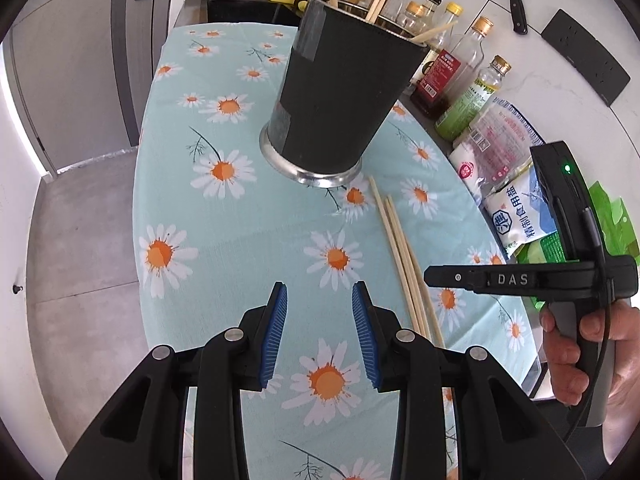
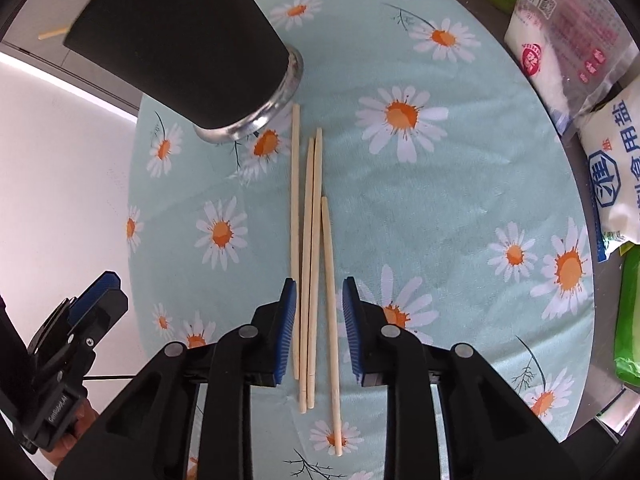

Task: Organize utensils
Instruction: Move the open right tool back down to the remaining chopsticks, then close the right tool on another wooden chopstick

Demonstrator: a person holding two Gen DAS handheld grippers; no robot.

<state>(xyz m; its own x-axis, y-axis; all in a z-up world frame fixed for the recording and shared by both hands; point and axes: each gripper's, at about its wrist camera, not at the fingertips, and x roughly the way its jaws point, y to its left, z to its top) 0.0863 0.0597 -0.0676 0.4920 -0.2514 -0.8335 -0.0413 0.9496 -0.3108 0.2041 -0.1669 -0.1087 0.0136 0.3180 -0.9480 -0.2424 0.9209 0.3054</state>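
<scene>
The right gripper point(image 2: 319, 320) is straddling the chopsticks point(image 2: 312, 240) — parted, not yet pinching — their length running straight ahead toward the holder point(image 2: 180, 40).

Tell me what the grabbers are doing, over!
Left gripper open, empty. Right gripper open, straddling chopsticks on cloth. Holder upright nearby. Nothing blocking.

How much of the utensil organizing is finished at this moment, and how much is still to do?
Done: some chopsticks already stand in the dark holder. In hand: nothing yet; the right gripper is open above the four loose chopsticks on the flowered tablecloth, three lying between its pads, not pressed. The left gripper is open and empty. Left: those four must go into the holder.
</scene>
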